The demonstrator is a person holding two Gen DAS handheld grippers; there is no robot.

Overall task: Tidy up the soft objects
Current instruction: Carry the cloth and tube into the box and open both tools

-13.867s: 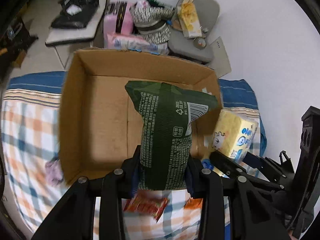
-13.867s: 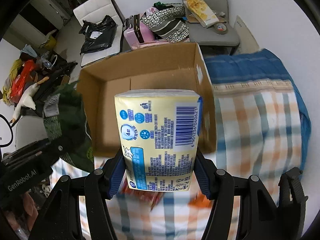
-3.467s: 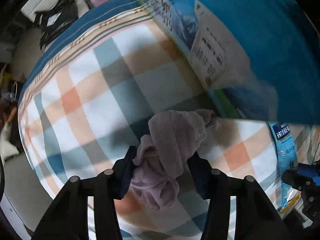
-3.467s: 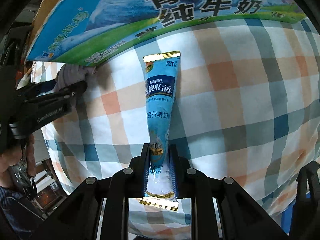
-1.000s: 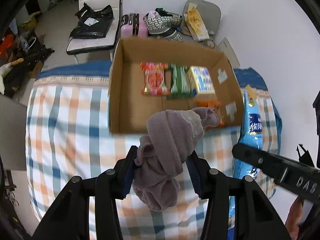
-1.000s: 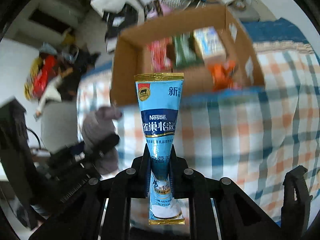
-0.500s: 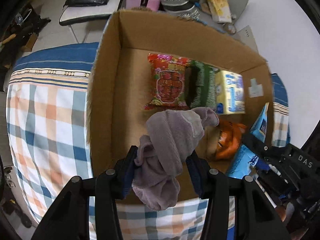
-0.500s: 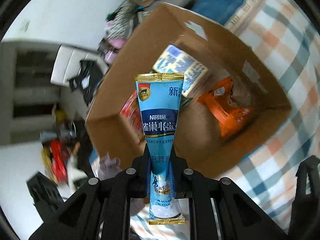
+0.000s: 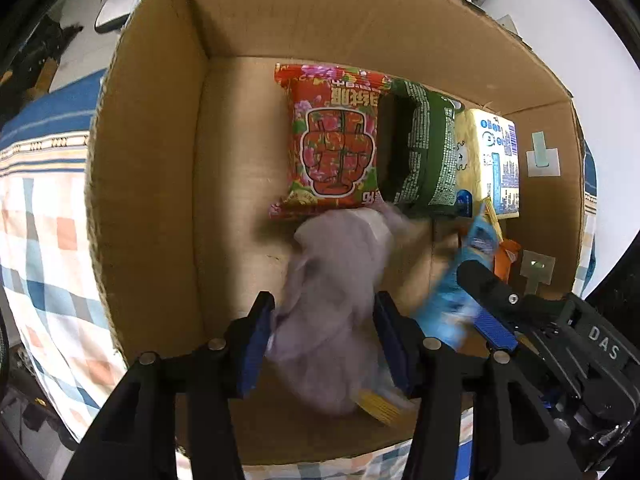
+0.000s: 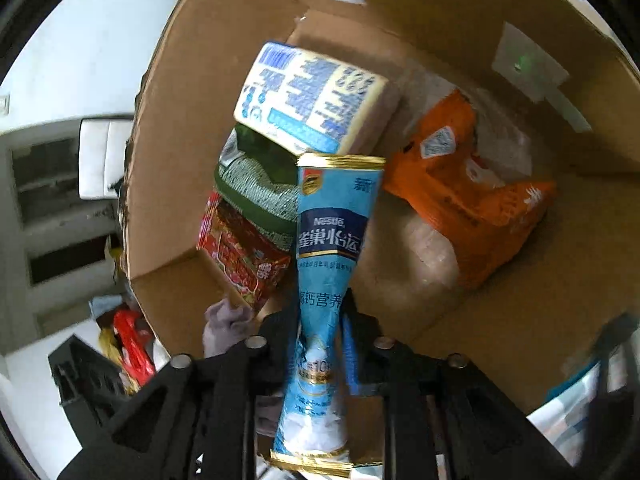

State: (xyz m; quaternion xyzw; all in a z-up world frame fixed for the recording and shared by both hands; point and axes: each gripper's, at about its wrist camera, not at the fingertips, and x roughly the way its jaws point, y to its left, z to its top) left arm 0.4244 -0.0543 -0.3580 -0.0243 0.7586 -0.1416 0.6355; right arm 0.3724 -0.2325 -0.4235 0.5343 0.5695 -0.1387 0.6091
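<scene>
Over cardboard box (image 9: 152,128): left gripper (image 9: 326,320) clamps purple cloth (image 9: 336,280); right gripper (image 10: 320,320) pinches blue sachet (image 10: 332,240).

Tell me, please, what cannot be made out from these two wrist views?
- Left wrist: the purple cloth is motion-blurred, so the left gripper grip is unclear.
- Left wrist: the orange packet is mostly hidden behind the right gripper.
- Right wrist: the blue Nestle sachet covers the box floor behind it.

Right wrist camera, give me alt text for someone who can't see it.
The right gripper is shut on a tall light-blue Nestle milk powder pouch, held above an open brown cardboard box. Inside the box lie a yellow tissue pack, a dark green snack bag, a red snack packet and an orange snack bag.
</scene>
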